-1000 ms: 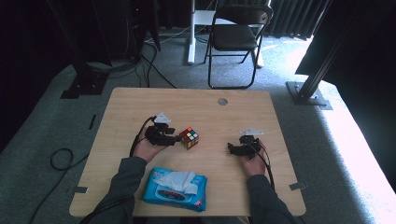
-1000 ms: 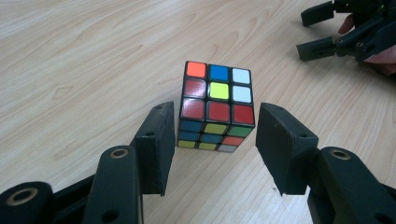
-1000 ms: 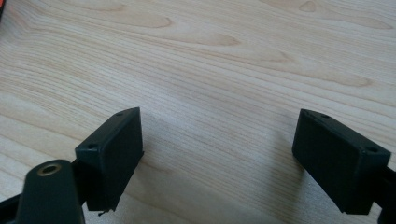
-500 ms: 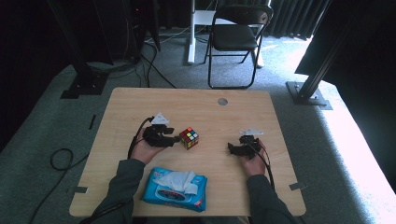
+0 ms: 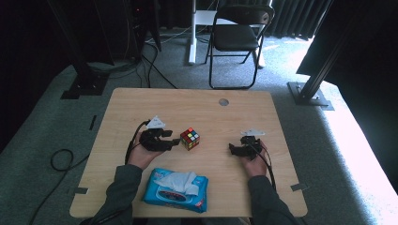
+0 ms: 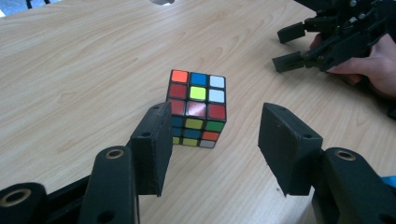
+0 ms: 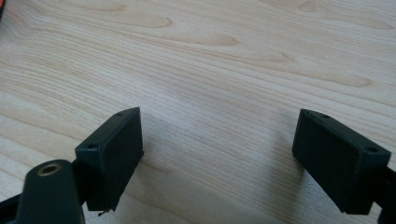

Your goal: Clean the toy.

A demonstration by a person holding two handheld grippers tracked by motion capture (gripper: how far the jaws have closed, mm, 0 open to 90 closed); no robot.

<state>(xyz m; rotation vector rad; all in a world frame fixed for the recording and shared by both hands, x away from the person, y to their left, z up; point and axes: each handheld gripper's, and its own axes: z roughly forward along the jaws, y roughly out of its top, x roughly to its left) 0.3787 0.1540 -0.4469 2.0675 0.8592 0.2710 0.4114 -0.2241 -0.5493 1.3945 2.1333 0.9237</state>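
A scrambled colour cube (image 5: 190, 138) sits on the wooden table (image 5: 141, 108) near its middle. My left gripper (image 5: 174, 143) lies just left of it, pointing at it. In the left gripper view the cube (image 6: 196, 109) stands a little past the jaw tips of the left gripper (image 6: 217, 114). Its jaws are open and have just been opening a bit more, with nothing between the pads. My right gripper (image 5: 233, 150) rests to the cube's right, open over bare wood (image 7: 219, 121). It also shows far off in the left gripper view (image 6: 287, 46).
A blue pack of wet wipes (image 5: 176, 190) lies near the table's front edge between the person's forearms. A small round hole (image 5: 224, 101) marks the far part of the tabletop. A folding chair (image 5: 239, 37) stands on the floor beyond the table.
My left gripper has drawn back a little to the left, away from the cube. The cube and the right gripper have stayed in place.
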